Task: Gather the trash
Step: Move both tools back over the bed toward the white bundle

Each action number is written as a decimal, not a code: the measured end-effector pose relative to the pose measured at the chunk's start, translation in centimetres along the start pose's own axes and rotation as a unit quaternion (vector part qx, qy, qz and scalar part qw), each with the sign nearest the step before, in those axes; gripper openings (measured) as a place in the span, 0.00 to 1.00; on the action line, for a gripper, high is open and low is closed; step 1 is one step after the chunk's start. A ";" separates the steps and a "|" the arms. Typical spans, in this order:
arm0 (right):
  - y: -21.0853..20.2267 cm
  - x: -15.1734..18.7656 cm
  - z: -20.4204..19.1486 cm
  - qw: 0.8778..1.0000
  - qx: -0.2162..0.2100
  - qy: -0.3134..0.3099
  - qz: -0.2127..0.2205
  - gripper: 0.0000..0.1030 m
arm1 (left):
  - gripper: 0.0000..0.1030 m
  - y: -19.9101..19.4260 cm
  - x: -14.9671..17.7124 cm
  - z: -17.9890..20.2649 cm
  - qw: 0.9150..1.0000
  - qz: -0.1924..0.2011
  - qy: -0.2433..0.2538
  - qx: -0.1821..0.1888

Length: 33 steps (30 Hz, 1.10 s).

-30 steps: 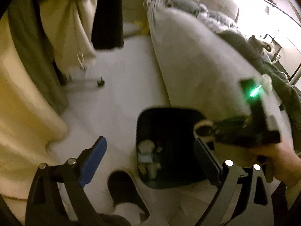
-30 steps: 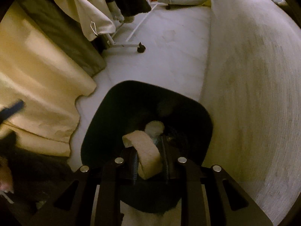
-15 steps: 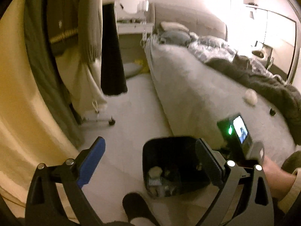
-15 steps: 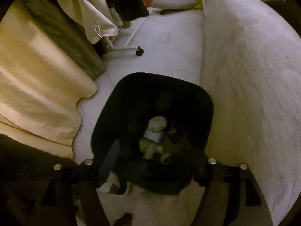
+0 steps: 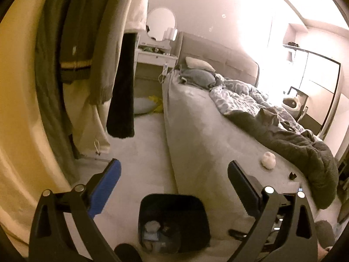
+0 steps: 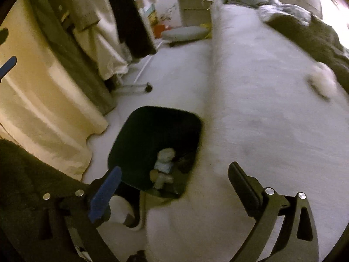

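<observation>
Curtain [image 5: 19, 131]: it is hanging along the left edge of the frame in both views, with clothes on a rack just to its right.

Left claw [image 5: 174, 185]: its jaws are standing wide apart and are still opening a little, and nothing is lying between them. It is pointing over the floor toward the bed.

Bin [image 5: 173, 222]: the black bin is standing on the floor at the lower centre of the left view, just beside the foot of the bed. In the right view it is sitting at centre left [image 6: 157, 148].

Trash in the bin [image 6: 163, 168]: some pale crumpled pieces are already lying on the bottom.

Right claw [image 6: 174, 185]: its jaws are opening to full width and are holding nothing. The bin is lying to the left of its centre line, and the bed surface is filling the space between the fingers.

Bed [image 5: 207, 131]: it is taking the right half of both frames, with a dark blanket [image 5: 301, 148] lying along its far side.

White wad [image 5: 268, 160]: this small crumpled lump is lying on the bed cover, at right of centre in the left view and at upper right, blurred, in the right view [image 6: 322, 80]. It has no clear long axis.

Small dark object [image 5: 292, 175]: it is sitting just below the wad; I cannot tell what it is.

Nearer claw: I am judging the right one, because the wad is lying ahead and to the right of both claws.
</observation>
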State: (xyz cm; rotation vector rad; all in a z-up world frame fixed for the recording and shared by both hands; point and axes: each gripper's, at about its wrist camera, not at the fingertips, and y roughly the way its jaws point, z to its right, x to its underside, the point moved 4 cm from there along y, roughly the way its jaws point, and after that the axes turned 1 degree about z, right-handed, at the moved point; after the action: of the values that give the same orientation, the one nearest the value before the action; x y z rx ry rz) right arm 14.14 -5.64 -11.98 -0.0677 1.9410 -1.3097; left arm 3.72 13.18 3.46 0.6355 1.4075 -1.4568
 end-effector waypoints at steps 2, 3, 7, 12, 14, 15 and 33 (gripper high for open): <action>-1.3 0.0 1.6 1.000 0.011 0.012 0.011 0.97 | 0.97 0.0 -0.1 0.9 1.000 0.008 0.010 0.002; -1.9 0.1 2.4 1.000 0.016 0.015 0.017 0.97 | 0.97 0.2 -0.2 1.5 1.000 0.011 0.014 0.004; -4.6 -0.3 5.1 0.998 0.043 0.011 0.050 0.97 | 0.97 1.0 -0.3 4.6 0.999 0.011 0.037 0.025; -7.5 -0.4 8.1 0.993 0.070 0.020 0.098 0.97 | 0.97 2.1 0.2 9.2 0.995 0.016 0.089 0.047; -8.4 -0.3 9.5 0.991 0.066 0.035 0.113 0.97 | 0.97 2.8 0.4 10.8 0.992 0.018 0.114 0.047; -8.6 -0.4 9.9 0.990 0.058 0.041 0.120 0.97 | 0.97 3.1 0.6 11.4 0.991 0.020 0.122 0.049; -11.7 0.1 22.5 0.970 0.132 0.118 0.166 0.97 | 0.97 10.7 1.7 20.2 0.979 -0.021 0.129 0.156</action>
State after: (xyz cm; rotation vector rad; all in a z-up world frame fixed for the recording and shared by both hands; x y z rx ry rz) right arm 23.85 -28.40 -6.37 0.5445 1.8498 -1.3787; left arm 17.62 -4.92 1.15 1.0302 1.4027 -1.6931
